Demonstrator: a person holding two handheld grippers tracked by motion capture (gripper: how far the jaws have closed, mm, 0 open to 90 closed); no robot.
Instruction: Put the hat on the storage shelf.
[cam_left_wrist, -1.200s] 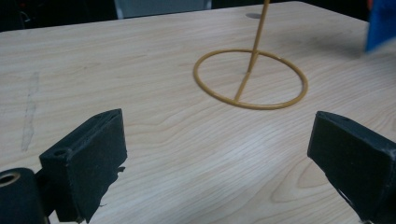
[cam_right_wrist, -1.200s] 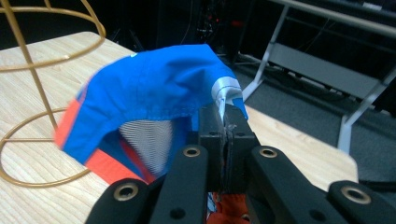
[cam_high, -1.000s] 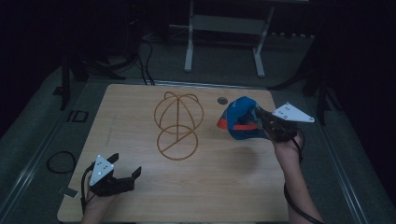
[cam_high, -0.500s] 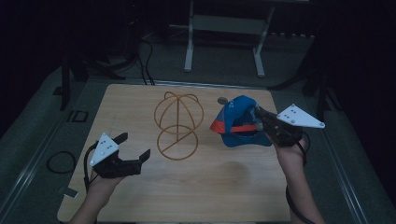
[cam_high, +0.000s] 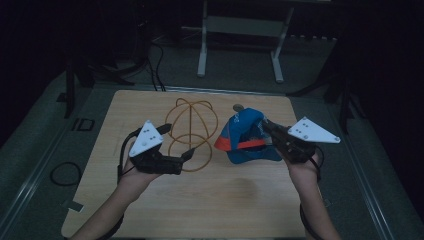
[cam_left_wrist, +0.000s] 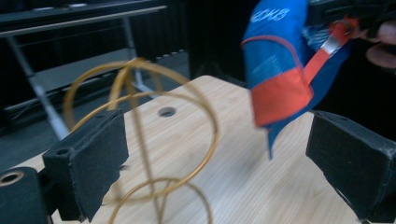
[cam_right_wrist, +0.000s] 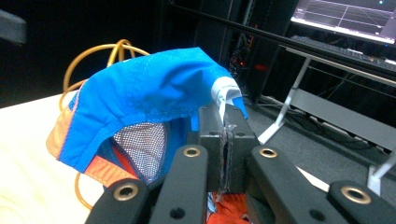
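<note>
My right gripper (cam_high: 267, 131) holds the blue cap (cam_high: 248, 136) by its back edge. In the right gripper view my two jaws are pressed together on the fabric, with a small white tag (cam_right_wrist: 225, 94) standing up just above them. The cap hangs in the air over the right half of the table (cam_high: 240, 200), and its orange brim (cam_high: 226, 143) points toward the middle. Below the cap the wood is bare, and I see a soft shadow there.

My left gripper (cam_high: 180, 152) is over the left half of the table, and its jaws are wide apart. In the left gripper view the wire stand (cam_left_wrist: 144, 140) shows between my two black pads (cam_left_wrist: 91, 163), but I cannot tell whether they touch it. In the high view my jaw tips are just beside the lower ring of the stand (cam_high: 192, 132).

The stand is upright near the centre of the table, made of thin golden hoops. The cap is near its right side; in the high view there is a narrow gap between the brim and the hoops.

The front part of the table, close to my forearms, is free wood to the near edge. Behind the stand there is a small round hole (cam_high: 238, 106) in the board, near the far edge.
</note>
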